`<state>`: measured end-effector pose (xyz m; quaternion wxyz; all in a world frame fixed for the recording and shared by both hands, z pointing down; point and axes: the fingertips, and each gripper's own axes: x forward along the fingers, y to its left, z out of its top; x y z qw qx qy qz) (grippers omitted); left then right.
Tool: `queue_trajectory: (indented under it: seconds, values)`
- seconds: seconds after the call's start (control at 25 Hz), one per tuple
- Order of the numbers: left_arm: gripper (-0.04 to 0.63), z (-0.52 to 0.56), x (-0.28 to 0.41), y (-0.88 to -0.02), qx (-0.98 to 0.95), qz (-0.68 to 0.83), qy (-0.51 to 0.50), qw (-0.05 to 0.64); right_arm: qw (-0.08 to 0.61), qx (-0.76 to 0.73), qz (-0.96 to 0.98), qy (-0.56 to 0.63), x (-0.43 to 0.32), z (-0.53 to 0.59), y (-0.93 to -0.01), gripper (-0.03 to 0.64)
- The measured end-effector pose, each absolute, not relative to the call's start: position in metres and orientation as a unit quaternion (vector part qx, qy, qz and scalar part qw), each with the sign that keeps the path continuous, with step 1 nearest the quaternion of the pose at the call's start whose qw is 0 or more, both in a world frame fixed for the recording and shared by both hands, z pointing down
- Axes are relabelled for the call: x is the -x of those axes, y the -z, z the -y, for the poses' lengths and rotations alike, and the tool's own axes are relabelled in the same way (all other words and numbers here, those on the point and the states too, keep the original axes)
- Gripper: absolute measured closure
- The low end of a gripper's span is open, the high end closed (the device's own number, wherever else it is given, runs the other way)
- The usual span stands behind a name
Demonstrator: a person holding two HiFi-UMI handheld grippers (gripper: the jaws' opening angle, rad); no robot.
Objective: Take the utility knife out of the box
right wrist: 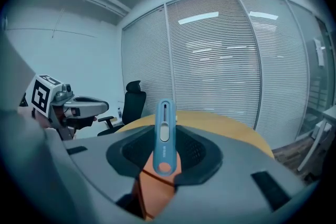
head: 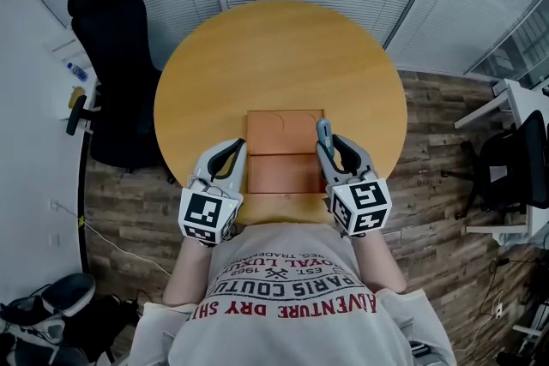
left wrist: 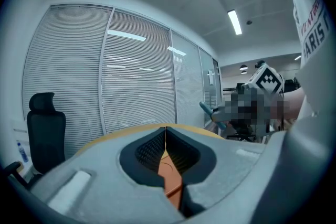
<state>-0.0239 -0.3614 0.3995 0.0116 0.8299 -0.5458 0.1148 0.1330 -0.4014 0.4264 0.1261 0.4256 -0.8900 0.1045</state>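
Note:
An orange box (head: 285, 154) lies closed on the near part of the round wooden table (head: 283, 47). My right gripper (head: 330, 152) hovers at the box's right edge, shut on a blue utility knife (head: 324, 135). In the right gripper view the knife (right wrist: 164, 134) stands upright between the jaws, above the box (right wrist: 152, 191). My left gripper (head: 233, 152) is at the box's left edge, its jaws together with nothing in them. Through the gap under its meeting tips (left wrist: 166, 134), the left gripper view shows the box (left wrist: 170, 176), and the knife (left wrist: 212, 113) farther right.
A black office chair (head: 111, 73) stands left of the table. White desks and another chair (head: 515, 159) are at the right. Shoes (head: 51, 296) lie on the wood floor at lower left. Window blinds close off the far side.

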Motion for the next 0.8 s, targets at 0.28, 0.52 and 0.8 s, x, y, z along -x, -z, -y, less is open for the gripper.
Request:
queue_trajectory:
  seconds: [0.28,0.52,0.8]
  values:
    - [0.584,0.363,0.022,-0.394,-0.827,0.55,-0.111,0.016,0.13,-0.412,0.897,-0.097,-0.126,0.399,-0.427,0.483]
    - [0.584,0.366,0.023,-0.393,-0.826,0.553,-0.112,0.018,0.145,-0.401,0.899,-0.098,-0.121,0.402,-0.434,0.483]
    - [0.584,0.367,0.038,-0.397,-0.821,0.559,-0.112,0.028,0.155,-0.394,0.9,-0.103,-0.11,0.405,-0.439,0.483]
